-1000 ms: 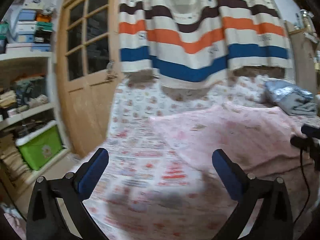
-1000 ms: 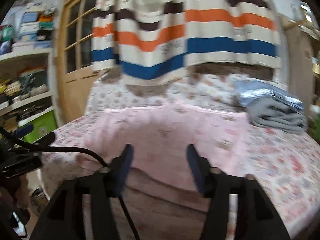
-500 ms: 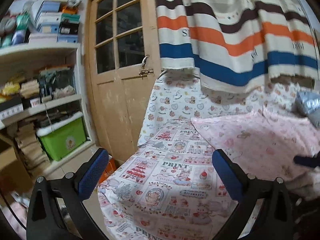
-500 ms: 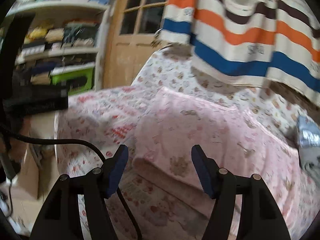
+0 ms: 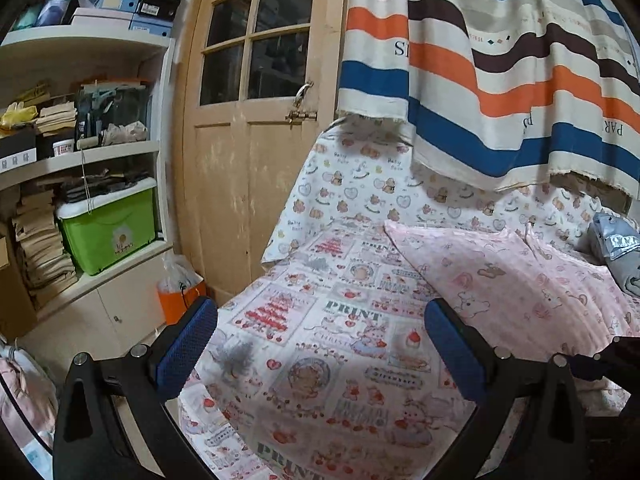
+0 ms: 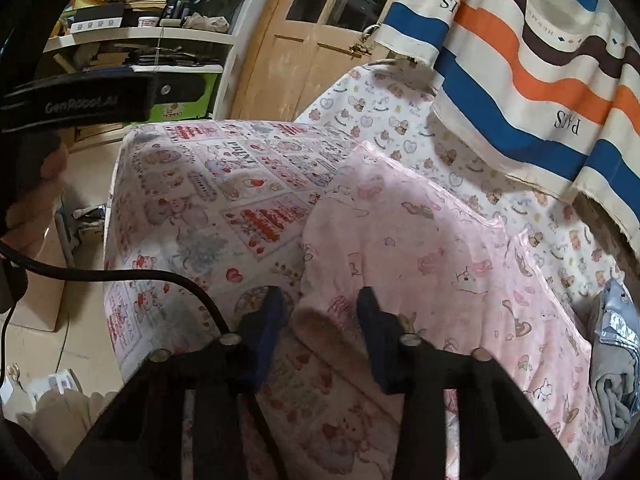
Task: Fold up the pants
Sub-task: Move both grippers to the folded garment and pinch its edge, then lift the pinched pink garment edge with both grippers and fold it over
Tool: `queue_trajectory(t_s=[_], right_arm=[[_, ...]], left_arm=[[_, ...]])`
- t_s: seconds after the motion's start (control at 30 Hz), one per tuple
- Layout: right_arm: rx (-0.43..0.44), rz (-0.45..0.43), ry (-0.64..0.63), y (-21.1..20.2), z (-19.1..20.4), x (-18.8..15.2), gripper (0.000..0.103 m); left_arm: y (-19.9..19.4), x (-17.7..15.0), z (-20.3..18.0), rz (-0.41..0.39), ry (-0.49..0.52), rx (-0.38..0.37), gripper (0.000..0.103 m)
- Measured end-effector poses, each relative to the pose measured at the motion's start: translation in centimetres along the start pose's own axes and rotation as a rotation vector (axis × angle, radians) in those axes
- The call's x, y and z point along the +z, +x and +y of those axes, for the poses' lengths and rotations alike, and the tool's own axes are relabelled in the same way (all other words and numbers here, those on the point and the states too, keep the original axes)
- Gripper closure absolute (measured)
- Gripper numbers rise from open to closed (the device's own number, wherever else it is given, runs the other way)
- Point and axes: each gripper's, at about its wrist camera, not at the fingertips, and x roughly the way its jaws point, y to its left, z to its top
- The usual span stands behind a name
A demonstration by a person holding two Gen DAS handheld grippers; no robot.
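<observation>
Both swung leftward: right gripper [image 6: 320, 312] closing around one pink pants [image 6: 420, 240] edge, left gripper [image 5: 320, 344] wide.

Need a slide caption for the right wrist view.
Right gripper closing over the near edge of the pink pants spread on the printed sheet.

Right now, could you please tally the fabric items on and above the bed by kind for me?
Pink printed pants: 1
Folded grey garments at the bed's far end: 1 pile
Cartoon-print bed sheet: 1
Teddy-bear-print cloth behind the bed: 1
Striped curtain hanging above: 1
Total: 5
</observation>
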Motion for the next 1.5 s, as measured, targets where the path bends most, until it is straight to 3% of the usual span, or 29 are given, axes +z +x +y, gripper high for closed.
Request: queue_trajectory(t_s=[0.07, 0.1, 0.13, 0.33, 0.47, 0.7, 0.87, 0.97, 1.13, 1.3, 1.4, 1.5], right_arm=[[0.003, 0.004, 0.010, 0.1, -0.1, 0.0, 0.077], [0.003, 0.014, 0.016, 0.2, -0.1, 0.0, 0.090], [-0.006, 0.011, 0.021, 0.1, -0.1, 0.0, 0.093], [-0.026, -0.014, 0.076, -0.8, -0.7, 0.3, 0.094], [-0.014, -0.026, 0.124, -1.3, -1.7, 0.5, 0.094], [-0.017, -0.086, 0.205, -2.5, -4.0, 1.0, 0.094], [-0.020, -0.089, 0.268, -2.4, -5.8, 0.9, 0.094], [-0.021, -0.090, 0.304, -2.4, -6.5, 0.7, 0.094], [-0.022, -0.089, 0.363, -2.4, -7.5, 0.2, 0.094], [-0.012, -0.089, 0.409, -2.3, -8.2, 0.0, 0.094], [-0.005, -0.089, 0.423, -2.2, -8.5, 0.0, 0.094], [0.002, -0.092, 0.426, -2.3, -8.8, 0.0, 0.094]], left_arm=[[0.2, -0.1, 0.0, 0.007, -0.006, 0.001, 0.000], [0.2, -0.1, 0.0, 0.011, -0.008, -0.002, 0.000], [0.3, -0.1, 0.0, 0.015, -0.010, -0.006, 0.000], [0.6, 0.6, -0.6, 0.013, 0.013, -0.002, 0.000], [2.1, 2.8, -1.5, 0.044, 0.055, -0.039, 0.000], [10.4, 10.4, -2.9, 0.192, 0.054, -0.172, 0.001], [19.8, 14.2, -4.2, 0.332, 0.008, -0.238, 0.019], [25.4, 15.0, -5.3, 0.440, -0.027, -0.315, 0.028], [32.4, 14.5, -6.5, 0.609, -0.106, -0.391, 0.037], [35.8, 12.4, -7.0, 0.735, -0.192, -0.420, 0.052], [36.3, 11.7, -7.4, 0.746, -0.176, -0.384, 0.061], [36.3, 12.1, -7.9, 0.701, -0.098, -0.277, 0.067]])
